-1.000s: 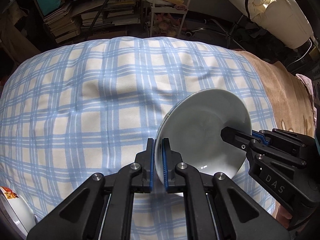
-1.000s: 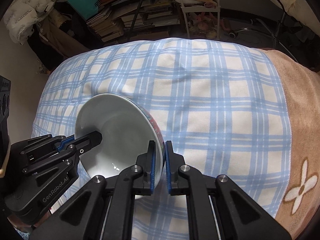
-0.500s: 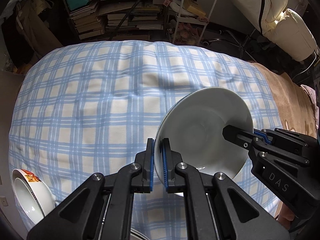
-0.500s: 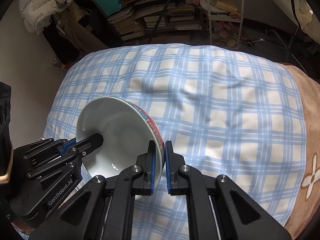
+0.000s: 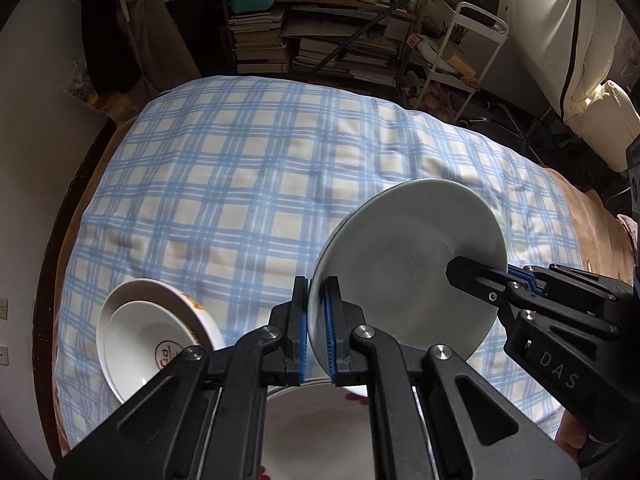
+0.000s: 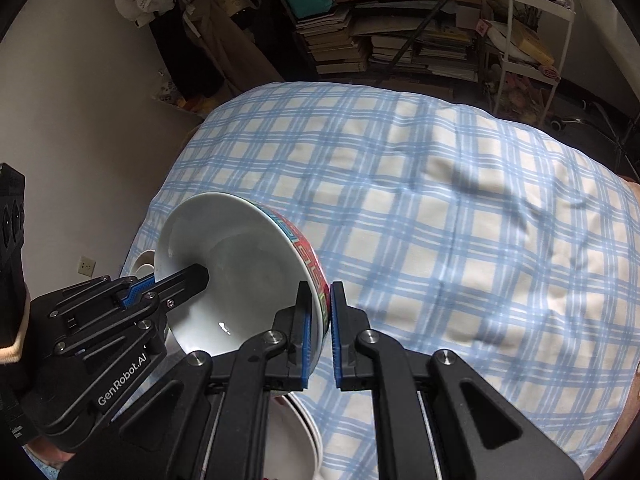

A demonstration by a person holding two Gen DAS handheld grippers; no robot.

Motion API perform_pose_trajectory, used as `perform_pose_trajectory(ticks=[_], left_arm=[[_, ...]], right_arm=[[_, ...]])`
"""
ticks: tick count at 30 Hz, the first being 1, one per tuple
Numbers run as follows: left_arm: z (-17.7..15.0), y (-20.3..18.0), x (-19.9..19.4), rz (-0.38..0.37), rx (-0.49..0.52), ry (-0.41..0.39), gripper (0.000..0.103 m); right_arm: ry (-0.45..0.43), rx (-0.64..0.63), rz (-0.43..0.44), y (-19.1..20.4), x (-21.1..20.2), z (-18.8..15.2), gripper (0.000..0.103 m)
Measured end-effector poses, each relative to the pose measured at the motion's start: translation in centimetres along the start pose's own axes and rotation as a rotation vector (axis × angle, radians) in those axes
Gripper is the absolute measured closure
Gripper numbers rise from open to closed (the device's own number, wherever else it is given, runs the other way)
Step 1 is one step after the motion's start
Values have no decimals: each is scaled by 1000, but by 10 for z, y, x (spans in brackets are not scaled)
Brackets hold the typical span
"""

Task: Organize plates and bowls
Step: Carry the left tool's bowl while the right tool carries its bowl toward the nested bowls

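A white bowl [image 5: 404, 268] with a red and teal patterned outside [image 6: 236, 268] hangs in the air above the bed, held by both grippers on opposite rims. My left gripper [image 5: 317, 328] is shut on its near-left rim. My right gripper [image 6: 319, 332] is shut on the opposite rim and shows in the left wrist view [image 5: 476, 276]. The left gripper shows in the right wrist view [image 6: 176, 284]. A second bowl [image 5: 152, 332] with an orange pattern lies tilted on the bedspread at the lower left. A white plate [image 5: 312, 428] lies under my left gripper.
The blue plaid bedspread [image 5: 248, 184] covers the bed, with a brown blanket [image 5: 592, 220] at its right side. Book stacks [image 5: 320, 44] and a white cart [image 5: 452, 52] stand beyond the bed. A wall [image 6: 80, 128] runs along the left. The plate's rim [image 6: 312, 436] shows below the right gripper.
Both grippers have risen with the bowl, so more of the bed shows. The orange-patterned bowl and the white plate have come into view below.
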State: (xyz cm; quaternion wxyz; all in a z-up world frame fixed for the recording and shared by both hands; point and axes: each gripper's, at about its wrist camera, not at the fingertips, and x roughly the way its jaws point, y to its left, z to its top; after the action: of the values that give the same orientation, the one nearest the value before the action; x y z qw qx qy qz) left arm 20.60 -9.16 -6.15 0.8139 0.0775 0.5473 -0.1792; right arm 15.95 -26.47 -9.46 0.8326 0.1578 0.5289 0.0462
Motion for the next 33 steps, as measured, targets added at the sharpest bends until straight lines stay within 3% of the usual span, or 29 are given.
perform_pose_trajectory(ticks=[14,17,26,33], left_arm=[[-50,115,-46,54,-158,-50,95],[-62,129,-55,60,-176,-69,95],[-88,163,-48,16,-243,-60,95],[-92,166,-40,32,-234,-57,95]], right_arm=[[3,-103,73,122,19,-20,93],[-17,-134,52,144,17,-26,93],[-31,-178,65,172,30,-39,93],[-49,-193,88,171,37,-54,93]])
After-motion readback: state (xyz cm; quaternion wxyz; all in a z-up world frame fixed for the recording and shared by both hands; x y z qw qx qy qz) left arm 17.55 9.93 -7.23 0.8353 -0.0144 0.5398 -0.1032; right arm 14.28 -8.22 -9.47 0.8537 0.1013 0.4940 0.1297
